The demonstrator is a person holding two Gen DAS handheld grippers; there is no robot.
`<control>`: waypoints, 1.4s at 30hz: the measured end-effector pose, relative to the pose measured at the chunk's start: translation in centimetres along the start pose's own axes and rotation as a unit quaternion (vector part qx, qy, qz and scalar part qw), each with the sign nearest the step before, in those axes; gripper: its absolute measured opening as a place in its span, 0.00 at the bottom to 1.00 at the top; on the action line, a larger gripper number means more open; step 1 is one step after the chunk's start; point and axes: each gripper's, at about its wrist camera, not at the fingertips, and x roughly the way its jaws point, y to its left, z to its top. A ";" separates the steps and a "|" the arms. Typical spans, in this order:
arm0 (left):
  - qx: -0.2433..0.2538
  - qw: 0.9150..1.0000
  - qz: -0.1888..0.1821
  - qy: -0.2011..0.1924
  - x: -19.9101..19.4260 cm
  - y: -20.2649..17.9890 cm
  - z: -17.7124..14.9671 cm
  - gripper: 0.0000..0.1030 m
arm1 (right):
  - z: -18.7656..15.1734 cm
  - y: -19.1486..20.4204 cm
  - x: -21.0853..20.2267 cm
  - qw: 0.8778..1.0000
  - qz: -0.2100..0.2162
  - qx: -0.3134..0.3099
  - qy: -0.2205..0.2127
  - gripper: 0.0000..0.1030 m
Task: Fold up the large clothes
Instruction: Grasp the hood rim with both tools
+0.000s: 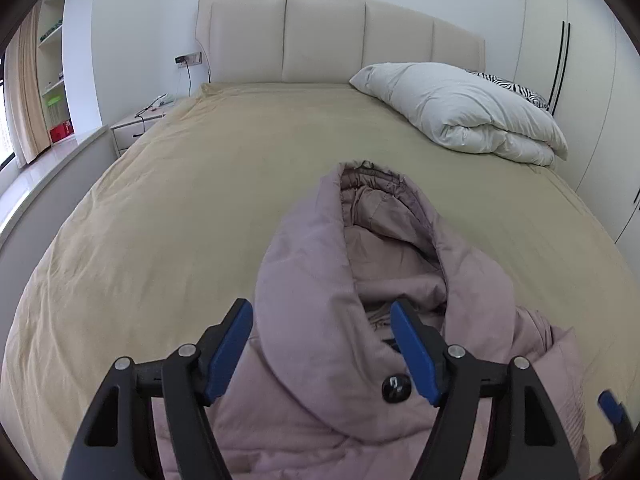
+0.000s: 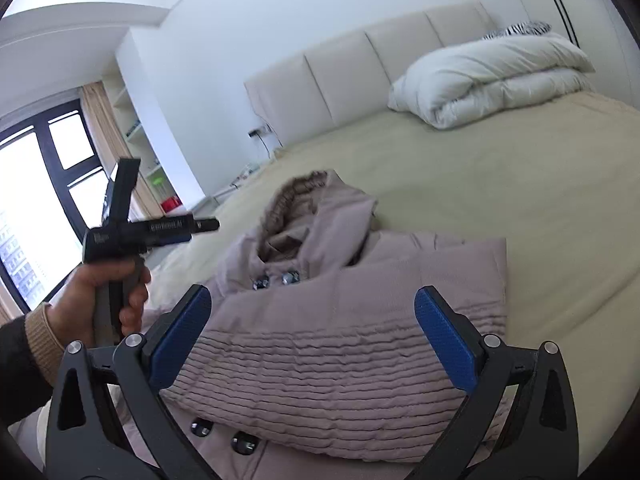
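A: Starting at the left of the right wrist view, the person's left hand [image 2: 114, 292] grips the left claw [image 1: 322, 354] by its handle, raised off the bed [image 1: 160, 200]. That claw's blue pads are spread, nothing between them, poised above the collar of the mauve padded coat [image 1: 320, 280].

B: And further right?

A: The coat fills the lower centre of both views, lying on the tan bed with its hood [image 2: 316, 208] pointing toward the headboard [image 1: 324, 40]. One panel seems already laid across the body. The right claw [image 2: 312, 334] is spread too, empty, hovering over the ribbed band.

B: How should the fold go, then?

A: Probably pinch the thick fabric deep, near an edge, both claws level, and carry it over slowly so the padding does not spring back.

B: Anything unclear?

A: The coat's lower hem and sleeves are cut off below the frame or tucked under. A white duvet [image 1: 460, 108] sits at upper right, well apart; the striped thing behind it is mostly hidden.
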 end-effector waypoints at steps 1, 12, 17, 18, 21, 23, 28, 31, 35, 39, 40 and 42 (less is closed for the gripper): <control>0.002 1.000 0.007 0.007 1.0 -0.5 0.6 0.71 | -0.4 -1.0 1.1 1.000 -0.004 0.020 0.021 1.00; -0.021 0.994 0.053 0.091 10.6 -0.3 1.9 0.34 | -3.6 -5.5 2.4 0.994 0.049 0.093 0.040 1.00; -0.011 0.999 0.033 0.032 6.7 -0.3 1.0 0.12 | -0.4 -4.2 -0.8 0.993 0.047 0.104 -0.004 1.00; -0.009 0.999 0.031 0.018 5.8 -0.2 0.7 0.12 | 1.0 -3.5 -1.0 0.994 0.043 0.096 -0.015 1.00; -0.008 1.000 0.020 -0.019 3.1 0.1 -0.3 0.11 | 6.0 -1.7 1.6 0.997 0.029 0.060 0.023 1.00; -0.002 0.999 0.013 -0.039 1.5 0.3 -1.1 0.10 | 8.6 -0.4 4.7 0.998 0.021 0.032 0.044 1.00; 0.003 0.997 0.003 -0.080 -1.8 0.9 -3.4 0.10 | 12.9 2.8 14.8 0.993 -0.012 -0.016 0.116 1.00; 0.006 0.996 -0.001 -0.094 -3.0 1.3 -4.8 0.09 | 13.7 4.6 20.0 0.987 -0.059 -0.048 0.138 1.00; 0.016 0.994 0.000 -0.108 -3.7 1.3 -5.5 0.09 | 13.1 4.6 27.0 0.971 -0.118 -0.065 0.198 0.87; 0.013 0.994 -0.004 -0.110 -3.8 1.5 -5.7 0.09 | 14.0 1.4 28.7 0.968 -0.133 0.020 0.211 0.26; 0.009 0.994 -0.005 -0.110 -3.8 1.7 -5.7 0.09 | 14.2 1.0 28.5 0.970 -0.130 0.028 0.205 0.23; 0.000 0.994 -0.008 -0.111 -4.1 1.8 -5.8 0.08 | 14.6 0.9 26.9 0.975 -0.120 0.018 0.185 0.11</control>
